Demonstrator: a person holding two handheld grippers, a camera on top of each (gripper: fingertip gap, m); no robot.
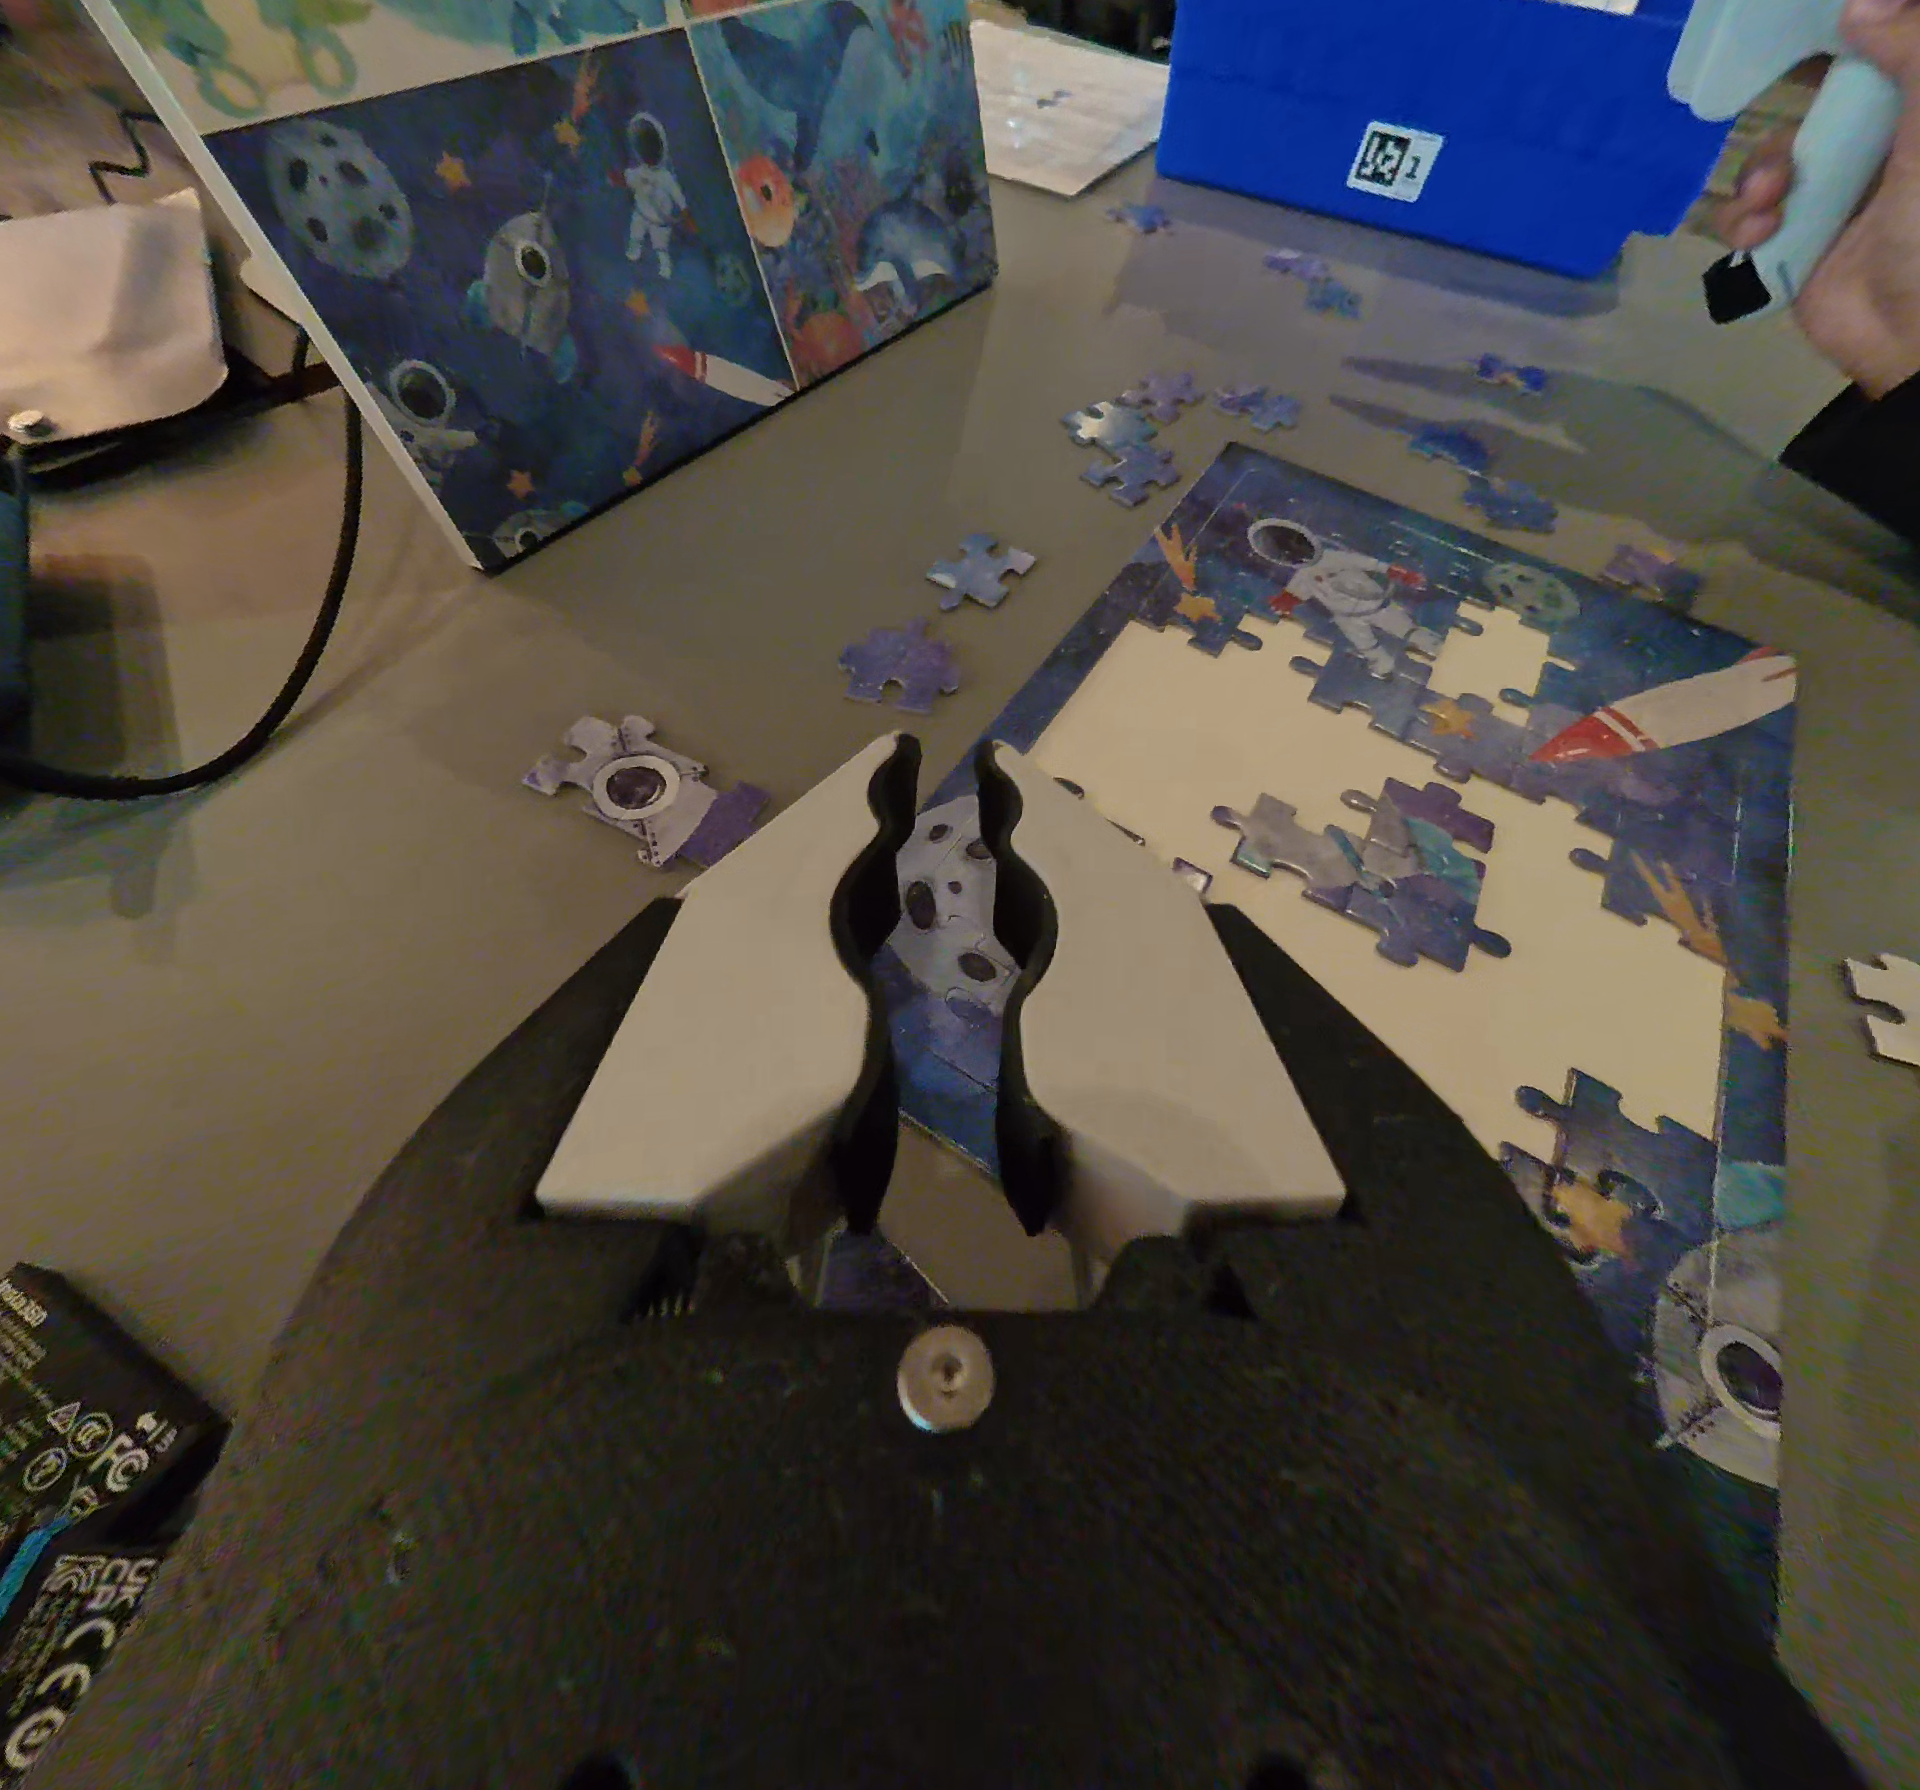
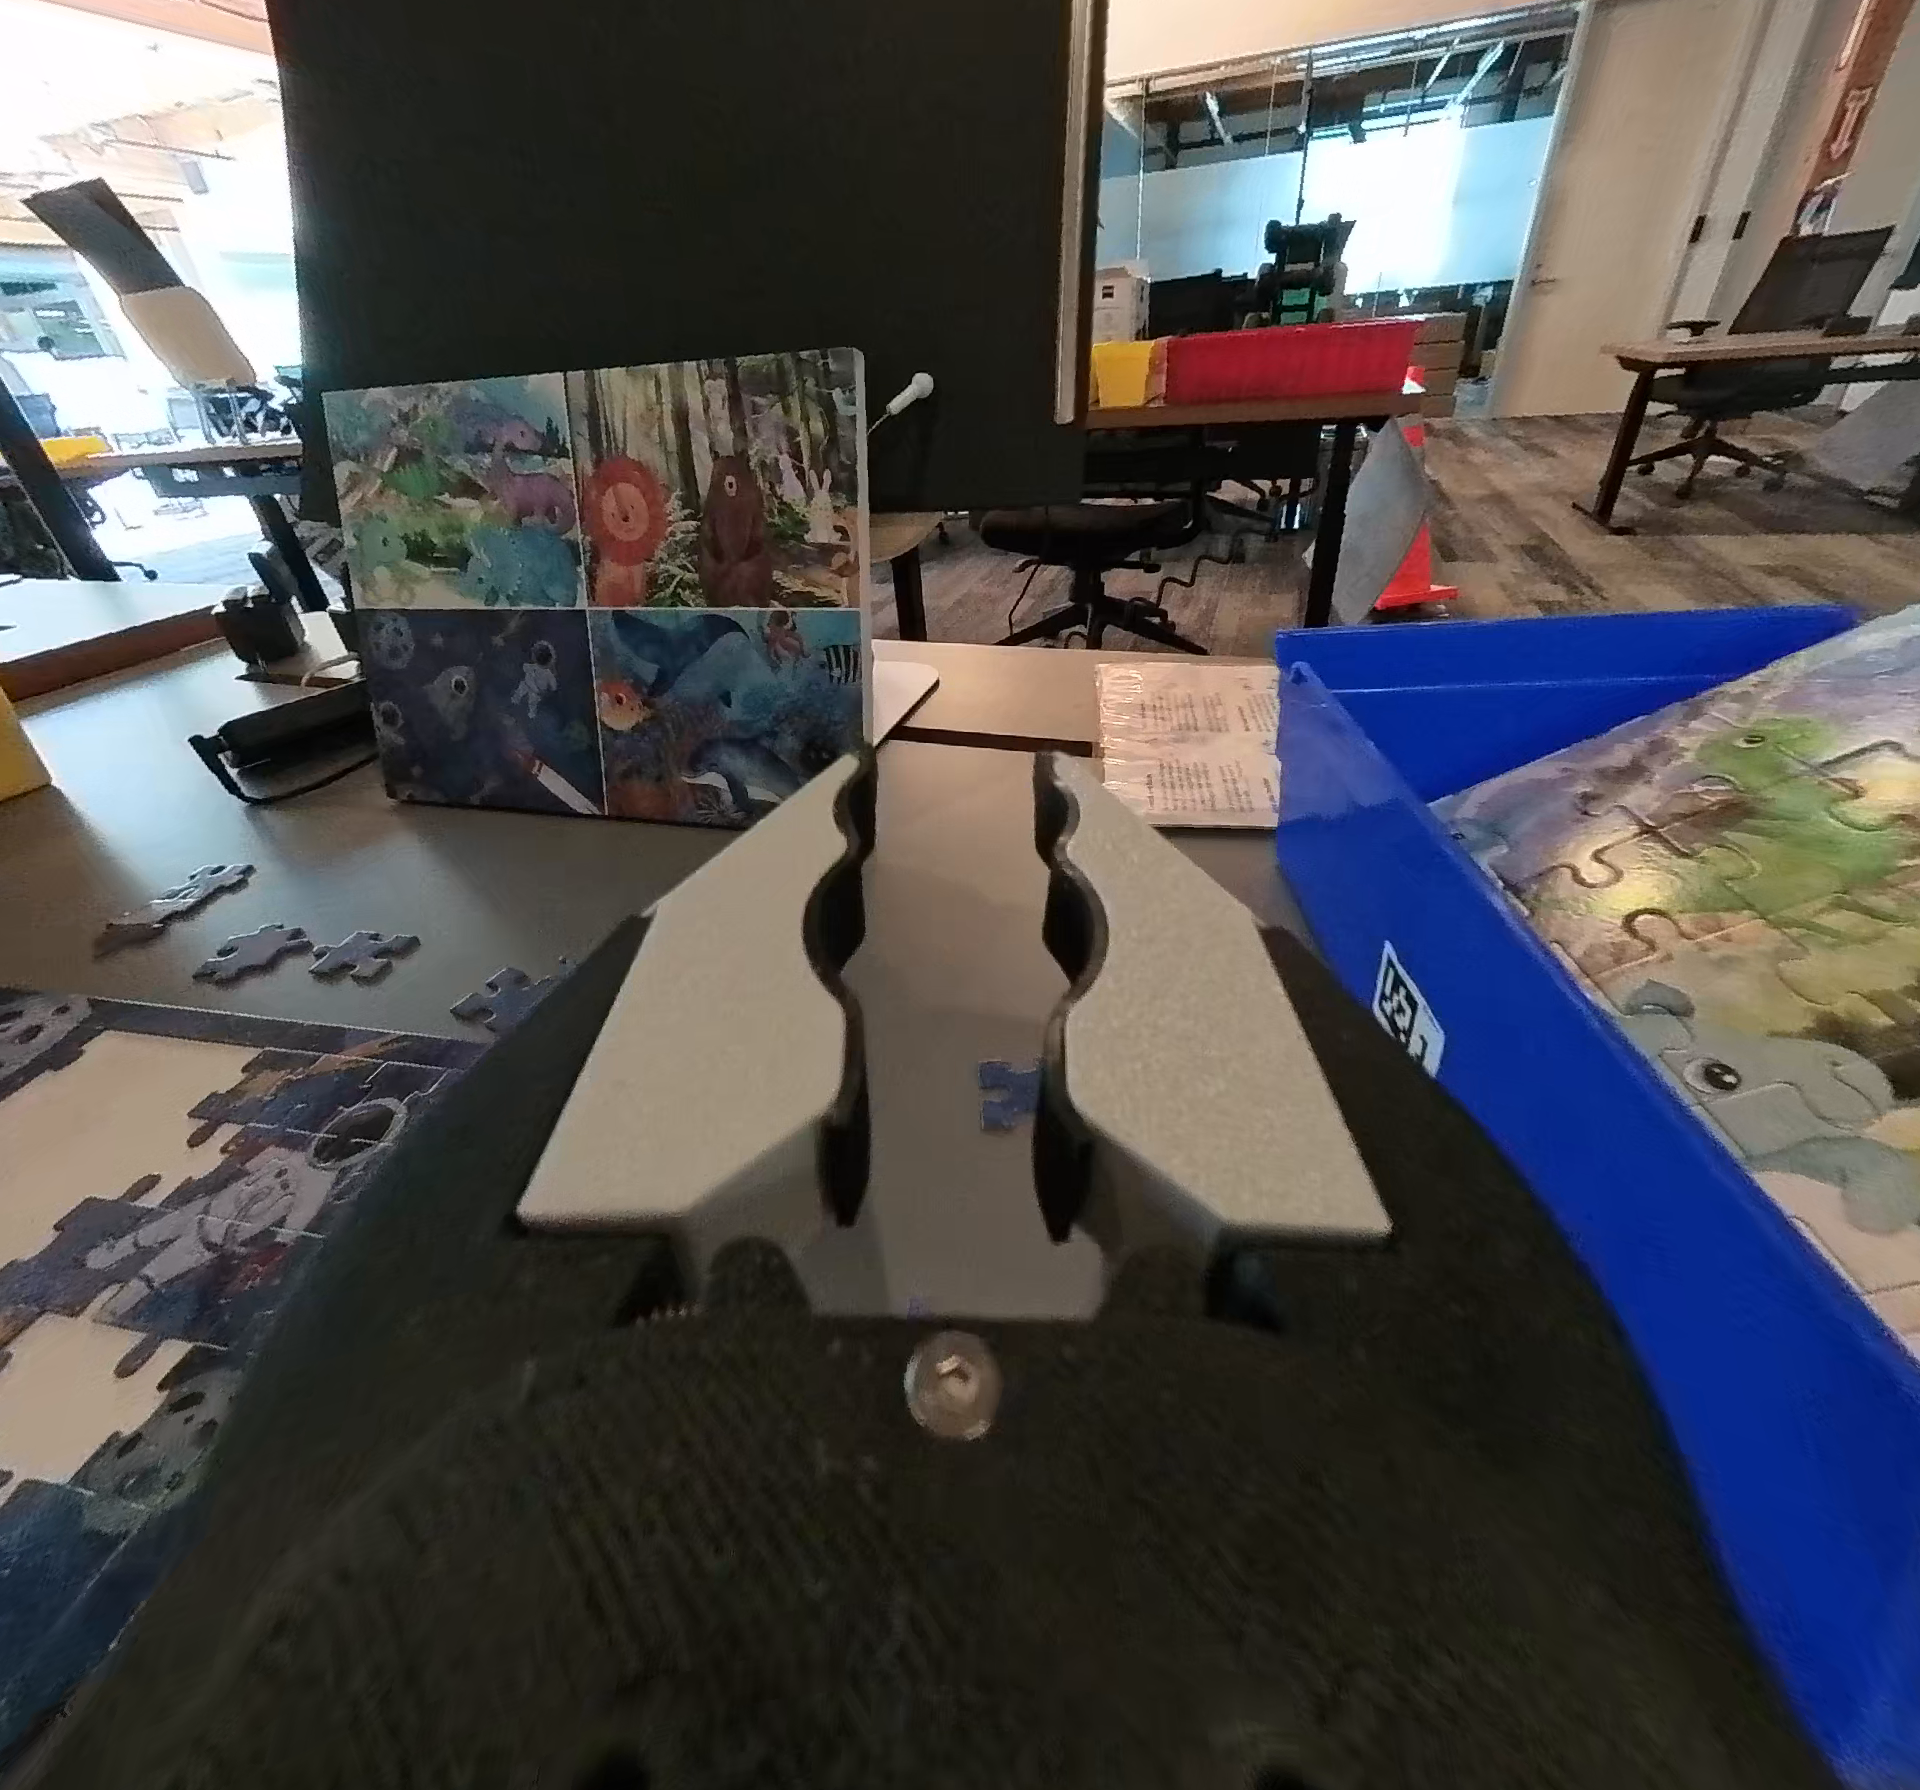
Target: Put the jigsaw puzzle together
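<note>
The space-themed jigsaw puzzle [image 1: 1704, 857] lies half-filled in its tray on the grey table [image 1: 364, 1013], with loose pieces [image 1: 899, 665] scattered beyond its far edge, presumably kept within reach. The left gripper [image 1: 951, 753] is held over the tray's near-left corner, its fingers narrowly parted and nothing pinched. The right gripper [image 2: 945, 774] is held spread and empty near the blue bin [image 2: 1455, 961], one loose piece [image 2: 1008, 1091] visible between its fingers on the table.

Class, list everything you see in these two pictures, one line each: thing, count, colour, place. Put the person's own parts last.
Puzzle board: one, blue space picture with cream gaps, on the table, partly filled.
Loose pieces: many, blue and purple, scattered on the table beyond and left of the board.
Puzzle box: one, four coloured pictures, upright at the back.
Bin: one, blue, right of the board, holding another puzzle.
Paper sheet: one, white, behind the bin.
Black cable: one, far left.
Table: one, grey.
Left gripper: grey fingers, slightly apart, over the board's corner.
Right gripper: grey fingers, open, empty.
Hand: one, holding the right gripper.
</note>
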